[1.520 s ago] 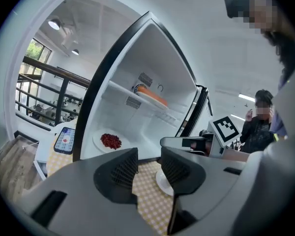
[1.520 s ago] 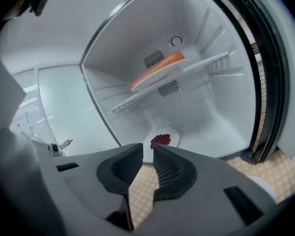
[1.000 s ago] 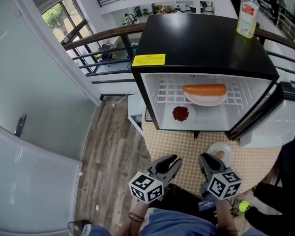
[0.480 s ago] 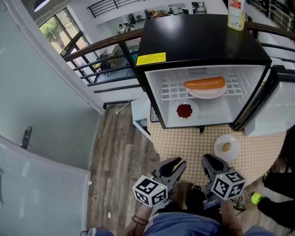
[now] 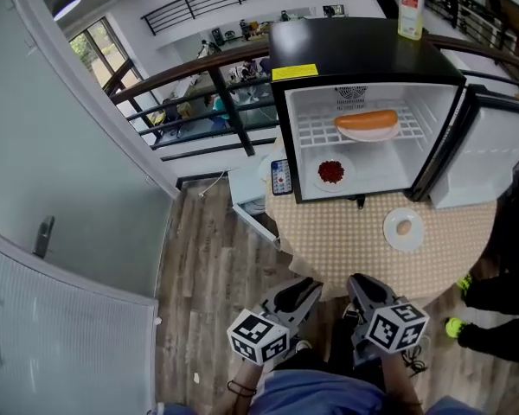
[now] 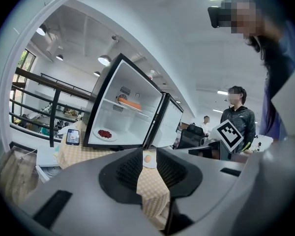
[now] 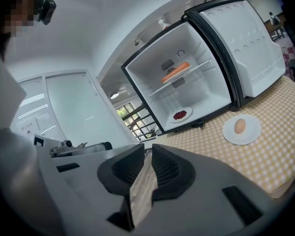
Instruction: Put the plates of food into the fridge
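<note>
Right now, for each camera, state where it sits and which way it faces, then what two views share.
Head view: on the head, steeply down at table and open fridge; left gripper, right gripper, legs show.
Left gripper view: on that gripper, facing the fridge; its open jaws show.
Right gripper view: likewise; its open jaws show.
Shared: the egg plate.

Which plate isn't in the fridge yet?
The egg plate: it sits on the checkered table outside the open fridge. The red-food plate and the orange-food plate are already inside.
</note>
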Demonstrator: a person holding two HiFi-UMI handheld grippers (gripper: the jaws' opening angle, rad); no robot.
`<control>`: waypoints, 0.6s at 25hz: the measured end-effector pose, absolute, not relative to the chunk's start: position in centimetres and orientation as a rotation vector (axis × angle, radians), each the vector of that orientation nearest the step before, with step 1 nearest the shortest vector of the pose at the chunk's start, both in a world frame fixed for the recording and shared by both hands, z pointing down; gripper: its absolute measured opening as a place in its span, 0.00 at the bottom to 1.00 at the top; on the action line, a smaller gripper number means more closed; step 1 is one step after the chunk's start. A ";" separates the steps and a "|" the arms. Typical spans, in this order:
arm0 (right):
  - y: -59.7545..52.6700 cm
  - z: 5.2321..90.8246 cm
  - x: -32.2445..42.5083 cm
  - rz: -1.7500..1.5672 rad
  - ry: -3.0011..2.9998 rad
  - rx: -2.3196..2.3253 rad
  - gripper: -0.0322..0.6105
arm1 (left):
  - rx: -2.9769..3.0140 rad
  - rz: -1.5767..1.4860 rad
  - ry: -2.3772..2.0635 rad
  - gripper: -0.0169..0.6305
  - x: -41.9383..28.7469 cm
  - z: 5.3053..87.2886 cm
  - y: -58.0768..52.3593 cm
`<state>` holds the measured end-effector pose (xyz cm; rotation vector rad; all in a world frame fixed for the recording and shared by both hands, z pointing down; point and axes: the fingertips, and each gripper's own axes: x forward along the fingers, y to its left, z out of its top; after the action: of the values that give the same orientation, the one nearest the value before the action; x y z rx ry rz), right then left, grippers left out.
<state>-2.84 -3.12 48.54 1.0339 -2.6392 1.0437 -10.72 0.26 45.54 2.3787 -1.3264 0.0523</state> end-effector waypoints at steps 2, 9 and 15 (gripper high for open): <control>-1.0 48.7 -3.0 1.046 -2.628 1.044 0.14 | 2.392 0.046 -1.301 0.18 -10.7 45.5 1.7; 4.3 48.3 -2.5 1.028 -2.603 1.121 0.14 | 2.456 0.018 -1.225 0.18 -10.3 44.3 5.4; 6.3 48.0 -2.5 1.006 -2.618 1.160 0.14 | 2.519 0.043 -1.181 0.17 -9.5 43.8 7.1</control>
<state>-2.47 6.25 47.96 1.1605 -2.6177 1.0062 -9.51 7.10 43.83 2.5191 -1.1812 0.0434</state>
